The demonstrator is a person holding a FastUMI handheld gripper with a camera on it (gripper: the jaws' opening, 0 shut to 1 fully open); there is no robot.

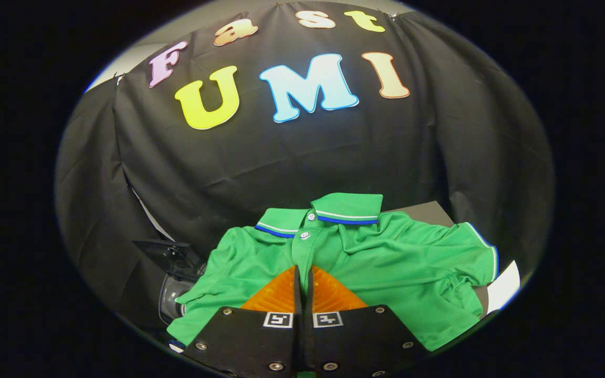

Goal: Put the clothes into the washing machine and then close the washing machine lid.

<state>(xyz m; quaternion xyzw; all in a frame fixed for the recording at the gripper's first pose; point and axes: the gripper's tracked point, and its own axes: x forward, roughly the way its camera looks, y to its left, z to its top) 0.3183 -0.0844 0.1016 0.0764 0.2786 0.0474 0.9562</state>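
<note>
Here, the claw point(303, 273) pinched a fold of the green polo shirt point(386, 262) beneath its collar, the garment spread across the dark tabletop point(428, 210).

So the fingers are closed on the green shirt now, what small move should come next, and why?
Probably lift the shirt and carry it toward the washing machine beside it. The gripper looks shut on the shirt's placket, a thin strip of green between the fingers, and most of the shirt lies spread flat.
</note>
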